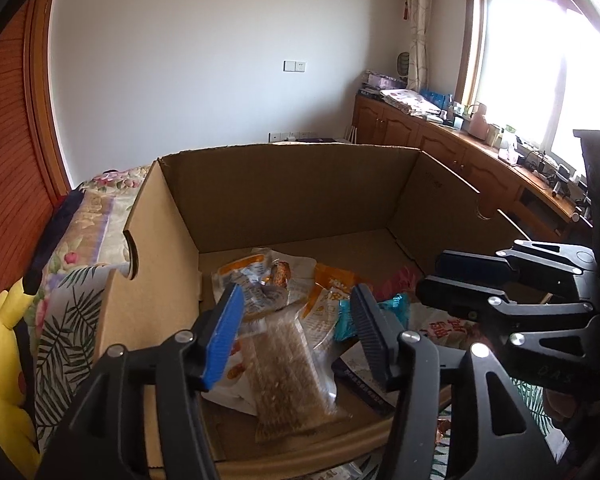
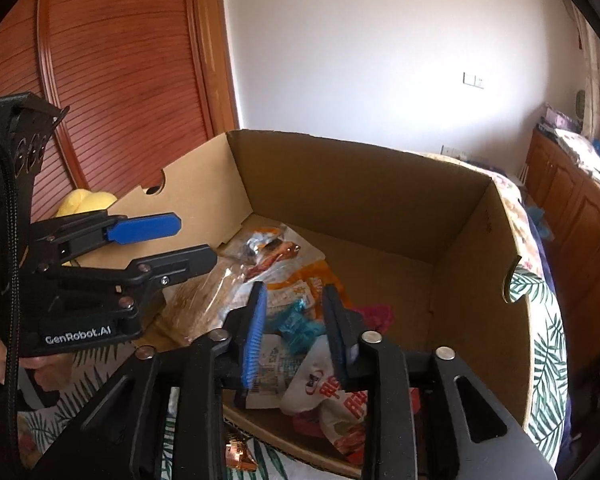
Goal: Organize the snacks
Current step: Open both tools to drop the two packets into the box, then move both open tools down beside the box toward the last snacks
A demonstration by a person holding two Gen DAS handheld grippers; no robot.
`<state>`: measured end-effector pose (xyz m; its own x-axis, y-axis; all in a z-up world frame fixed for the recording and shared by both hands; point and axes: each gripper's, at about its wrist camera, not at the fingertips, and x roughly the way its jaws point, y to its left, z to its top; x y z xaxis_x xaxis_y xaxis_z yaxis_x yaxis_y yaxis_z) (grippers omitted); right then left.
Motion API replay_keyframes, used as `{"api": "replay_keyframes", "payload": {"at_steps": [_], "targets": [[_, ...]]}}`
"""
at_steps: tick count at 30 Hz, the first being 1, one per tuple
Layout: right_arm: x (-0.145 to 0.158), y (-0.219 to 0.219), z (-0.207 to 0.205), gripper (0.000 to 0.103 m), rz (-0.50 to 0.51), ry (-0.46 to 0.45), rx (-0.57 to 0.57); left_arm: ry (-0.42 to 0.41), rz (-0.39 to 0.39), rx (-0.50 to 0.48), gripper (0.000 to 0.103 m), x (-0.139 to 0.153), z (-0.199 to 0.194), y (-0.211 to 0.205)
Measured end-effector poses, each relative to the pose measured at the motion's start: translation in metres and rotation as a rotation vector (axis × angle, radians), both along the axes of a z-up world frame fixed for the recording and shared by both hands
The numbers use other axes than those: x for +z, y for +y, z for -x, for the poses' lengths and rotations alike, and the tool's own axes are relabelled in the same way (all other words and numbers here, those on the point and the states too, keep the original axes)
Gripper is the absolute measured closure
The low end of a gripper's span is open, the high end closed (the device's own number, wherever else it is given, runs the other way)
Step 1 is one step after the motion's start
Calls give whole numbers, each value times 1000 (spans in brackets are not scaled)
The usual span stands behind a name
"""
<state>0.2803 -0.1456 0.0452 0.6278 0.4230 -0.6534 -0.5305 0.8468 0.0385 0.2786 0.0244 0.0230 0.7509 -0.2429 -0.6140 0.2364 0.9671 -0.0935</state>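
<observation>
Bright window (image 1: 540, 60) only left view; louvered door (image 2: 120, 80) right.

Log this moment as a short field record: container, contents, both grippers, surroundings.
container: open brown cardboard box, resting on a floral bedspread
contents: loose snack packets on the box floor, among them a clear-wrapped brown grain bar, a teal crinkled wrapper and an orange-and-white pouch
left gripper: open, empty, above the grain bar
right gripper: open, empty, above the teal wrapper
surroundings: yellow plush toy beside the box
</observation>
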Motion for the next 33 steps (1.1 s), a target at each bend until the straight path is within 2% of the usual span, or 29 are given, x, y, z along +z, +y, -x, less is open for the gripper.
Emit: {"api": "replay_keyframes", "payload": {"at_steps": [7,11,13,18,23,33], "targets": [[9,-6,23,71,-17,-49,-19,-39,2,-2,42,17,21,-1],[19,-13,48,66,-20,-93,-33,-81,-5,-3,32,31,40,1],[25,-17,63,62,-23,-113,-39,-103,-2,-2,31,37,51,3],[26,-22,91,38,-52,-132,-52,-122,-14,-1,23,40,77,6],[15,-26,108,31,-73,-131,-62,-109,-17,12,19,25,97,10],[-14,-29,115,32,-62,-68,-43,-26,-29,7,19,-23,117,16]]}}
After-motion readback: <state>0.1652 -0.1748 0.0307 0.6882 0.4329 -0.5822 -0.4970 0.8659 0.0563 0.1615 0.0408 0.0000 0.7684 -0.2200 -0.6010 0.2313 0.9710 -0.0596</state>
